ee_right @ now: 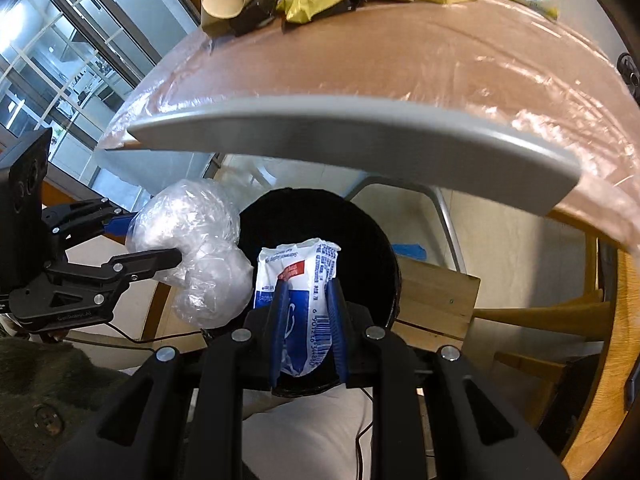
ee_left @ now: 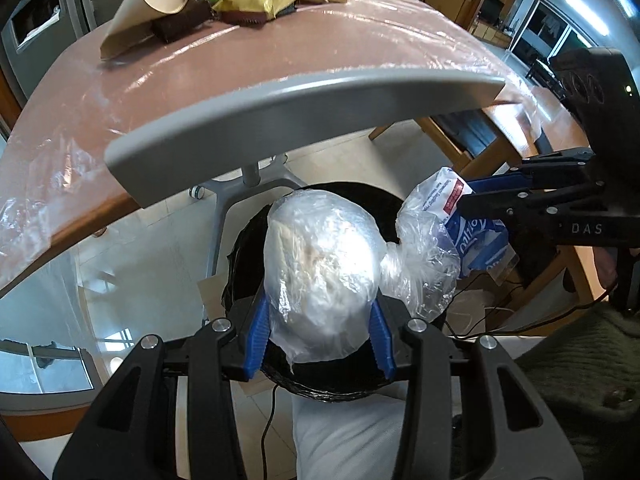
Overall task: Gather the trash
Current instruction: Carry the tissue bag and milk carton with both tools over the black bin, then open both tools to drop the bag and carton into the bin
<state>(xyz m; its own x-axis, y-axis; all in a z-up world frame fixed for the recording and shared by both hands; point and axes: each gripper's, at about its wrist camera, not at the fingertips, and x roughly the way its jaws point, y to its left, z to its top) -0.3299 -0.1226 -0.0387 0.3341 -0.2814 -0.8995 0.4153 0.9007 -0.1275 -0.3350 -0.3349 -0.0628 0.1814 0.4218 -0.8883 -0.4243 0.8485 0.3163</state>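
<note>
Left hand-held gripper (ee_left: 320, 316) clamped on a crumpled clear plastic bag ball (ee_left: 320, 264), held right above the black bin (ee_left: 248, 248) mouth. Right hand-held gripper (ee_right: 306, 320) clamped on a blue-and-white printed wrapper (ee_right: 298, 276), also over the bin (ee_right: 376, 240), just beside the ball.

Risks, judged from this:
- Ball and wrapper look joined by a twisted neck of film, so letting go of one side only could leave it dangling off the other jaws or snag it on the bin rim.
- Light film may cling to the blue pads and not drop.
- Ball sits toward the bin's near edge; release there could tip it onto the floor.
- Grey chair back (ee_left: 304, 120) hangs close above the bin, little headroom to lift.

More trash (ee_left: 168, 12) waits on the surface (ee_left: 320, 48) beyond the bin.
</note>
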